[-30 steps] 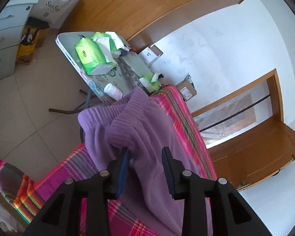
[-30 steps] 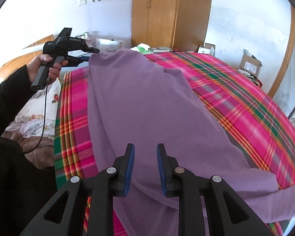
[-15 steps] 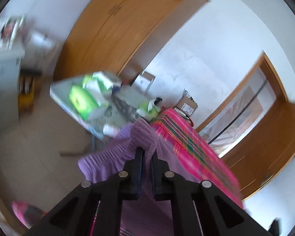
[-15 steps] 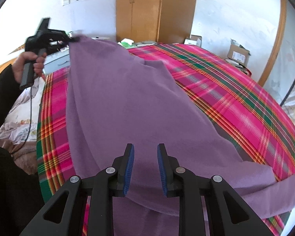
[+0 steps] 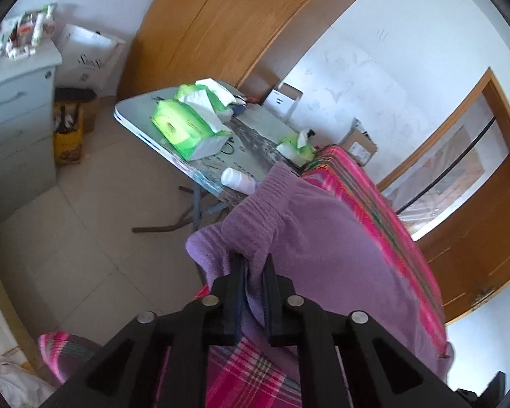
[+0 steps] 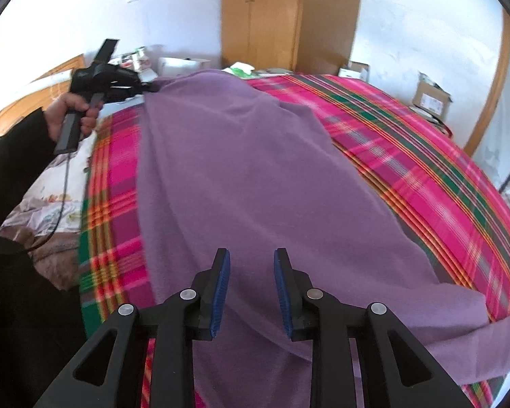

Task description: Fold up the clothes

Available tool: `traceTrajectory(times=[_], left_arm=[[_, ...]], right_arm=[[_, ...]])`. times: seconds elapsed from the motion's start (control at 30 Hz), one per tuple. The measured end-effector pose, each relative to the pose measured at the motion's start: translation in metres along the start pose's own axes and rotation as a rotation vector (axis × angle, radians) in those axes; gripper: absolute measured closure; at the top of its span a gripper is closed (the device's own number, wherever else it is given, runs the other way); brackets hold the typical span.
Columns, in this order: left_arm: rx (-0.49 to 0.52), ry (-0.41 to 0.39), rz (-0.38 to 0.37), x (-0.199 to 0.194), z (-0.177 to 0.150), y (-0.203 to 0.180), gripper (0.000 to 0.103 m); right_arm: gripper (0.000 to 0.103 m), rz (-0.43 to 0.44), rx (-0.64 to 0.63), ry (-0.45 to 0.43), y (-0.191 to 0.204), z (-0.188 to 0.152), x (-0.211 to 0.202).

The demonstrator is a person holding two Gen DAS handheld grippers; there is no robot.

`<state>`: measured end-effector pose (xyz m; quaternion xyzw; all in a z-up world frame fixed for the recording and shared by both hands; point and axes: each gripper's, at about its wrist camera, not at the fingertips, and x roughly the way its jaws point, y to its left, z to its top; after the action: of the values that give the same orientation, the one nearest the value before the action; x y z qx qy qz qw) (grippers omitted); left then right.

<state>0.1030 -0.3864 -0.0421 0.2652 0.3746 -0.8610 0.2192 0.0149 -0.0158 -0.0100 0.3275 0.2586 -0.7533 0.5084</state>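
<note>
Purple garment [image 6: 255, 176]: soft knit, spread lengthwise over a bed [image 6: 425, 156] covered in a pink, green and orange plaid sheet. Its ribbed hem [image 5: 255, 217] is bunched and lifted at the corner of the bed nearest the bench; the rest lies draped toward the right-wrist camera, with one edge trailing to the bed's side at lower right.

Left gripper [image 5: 253, 265]: black, fingers drawn close together and pinching a fold of the garment just below the ribbed hem. In the right-wrist view it [image 6: 146, 86] appears at the far upper left, its tip meeting the raised corner of the cloth, body roughly level and pointing toward the bed.

Left hand [image 6: 71, 112]: wrapped round the gripper's handle, fist upright, wrist emerging from a black sleeve [image 6: 13, 156]; a thin cable hangs from the handle's base.

Right gripper [image 6: 251, 272]: blue-padded fingers spread apart, nothing between them, poised above the near end of the garment; whether the tips touch the cloth cannot be told.

Bench [image 5: 136, 125]: folding, pale top, beside the bed; carries green tissue packs [image 5: 183, 129] and a white bottle [image 5: 238, 180] lying on its side.

Wardrobe [image 5: 227, 20]: wooden, behind the bench.
</note>
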Motion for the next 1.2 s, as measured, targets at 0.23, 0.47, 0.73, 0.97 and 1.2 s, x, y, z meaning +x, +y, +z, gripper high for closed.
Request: traceTrajectory(times=[0.23,0.47,0.73,0.97,1.2], left_arm=[[0.010,-0.060,0.070,-0.021,-0.003,0.002,0.084],[0.045,-0.029,0.015,-0.037,-0.024,-0.021,0.084],[0.091,0.118,-0.108,-0.018,-0.069,-0.066,0.083],[0.043,0.101,-0.090,-0.023,-0.069,-0.056,0.083],[0.013,0.070,-0.062,-0.026,-0.064,-0.048,0.082]], right_arm=[[0.075,0.047,-0.075,0.022,0.023,0.002,0.014],[0.075,0.031,-0.112,0.035,0.029,0.003,0.023],[0.100,0.022,-0.109,0.023,0.031,0.003,0.023],[0.101,0.038,-0.142,0.020,0.041,0.001,0.016],[0.094,0.055,-0.143,0.023,0.044,-0.002,0.016]])
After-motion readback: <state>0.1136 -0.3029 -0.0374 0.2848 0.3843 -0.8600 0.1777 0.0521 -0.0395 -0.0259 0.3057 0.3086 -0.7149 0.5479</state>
